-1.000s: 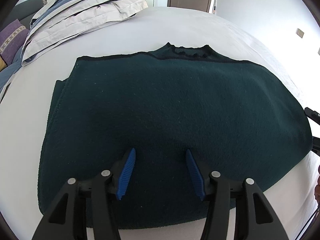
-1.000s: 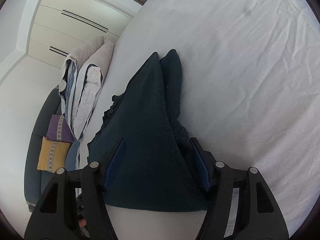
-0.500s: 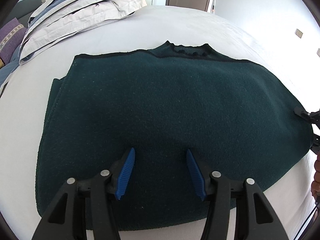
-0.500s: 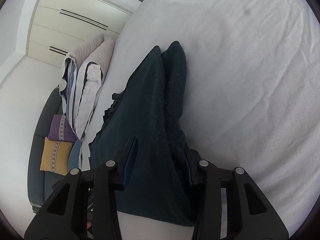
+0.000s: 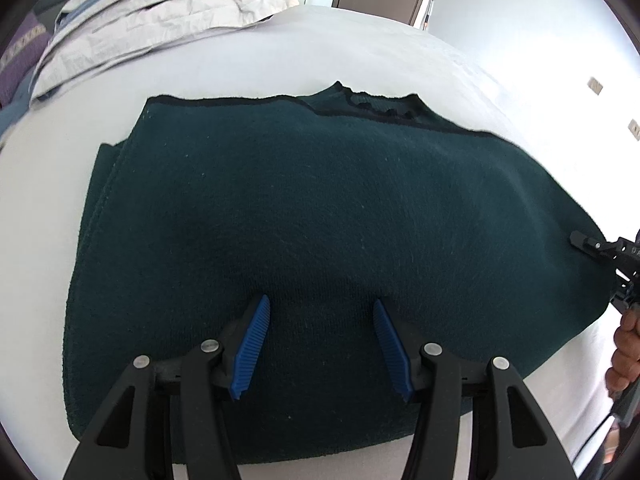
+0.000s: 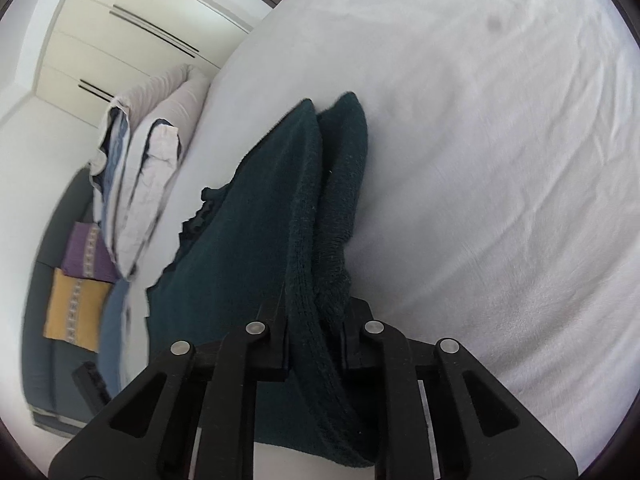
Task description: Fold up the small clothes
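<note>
Right gripper point(image 6: 314, 344): my jaws closing, pinching the sweater's point(image 5: 320, 240) folded edge at lower centre | left gripper point(image 5: 320, 344): jaws apart over the sweater's near hem | sweater: flat on bed point(image 6: 500, 160), mid-frame | pillows point(image 5: 160, 20): upper left

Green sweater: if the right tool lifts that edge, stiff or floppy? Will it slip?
Probably floppy: the dark green knit sweater lies limp in folded layers on the bed. Slipping looks unlikely, since the right tool is closing on a thick bunched edge. The fuzzy knit likely drags on the sheet.
</note>
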The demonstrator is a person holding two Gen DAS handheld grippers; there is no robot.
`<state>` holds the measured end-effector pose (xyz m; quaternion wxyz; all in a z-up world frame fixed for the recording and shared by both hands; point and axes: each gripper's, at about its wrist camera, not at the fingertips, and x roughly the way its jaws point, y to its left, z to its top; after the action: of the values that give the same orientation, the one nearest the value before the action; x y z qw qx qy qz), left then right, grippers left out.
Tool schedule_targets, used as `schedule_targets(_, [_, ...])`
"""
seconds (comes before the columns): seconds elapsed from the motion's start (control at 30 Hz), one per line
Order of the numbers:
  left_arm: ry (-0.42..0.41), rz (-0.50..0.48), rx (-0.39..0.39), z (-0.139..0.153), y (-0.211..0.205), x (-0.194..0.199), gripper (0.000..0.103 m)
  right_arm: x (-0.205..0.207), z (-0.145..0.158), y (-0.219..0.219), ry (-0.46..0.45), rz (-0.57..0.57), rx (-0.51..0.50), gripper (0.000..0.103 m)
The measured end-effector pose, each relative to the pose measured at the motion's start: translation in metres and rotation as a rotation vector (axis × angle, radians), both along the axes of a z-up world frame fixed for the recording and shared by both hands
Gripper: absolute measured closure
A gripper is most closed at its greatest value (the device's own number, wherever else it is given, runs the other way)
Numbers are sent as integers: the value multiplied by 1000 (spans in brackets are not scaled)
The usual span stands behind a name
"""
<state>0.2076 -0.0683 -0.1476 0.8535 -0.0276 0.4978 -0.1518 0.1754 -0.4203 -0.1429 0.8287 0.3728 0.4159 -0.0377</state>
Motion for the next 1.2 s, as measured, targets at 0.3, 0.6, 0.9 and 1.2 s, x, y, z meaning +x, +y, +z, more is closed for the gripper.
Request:
schedule_targets(0.3, [78,121,-367,18,66,14,54,54,84,160,-85,383,-288,89])
schedule_targets(0.6, [167,99,-542,11,71,32,32,81,38,263,21,610,-460,89])
schedule_targets(0.9, [260,42,-552,10,38,57,27,51,34,254,-37,675,-432,62])
schedule_targets(1.2, [253,28,-398,14,6,63,57,-11,39,230,-111,697,-386,60])
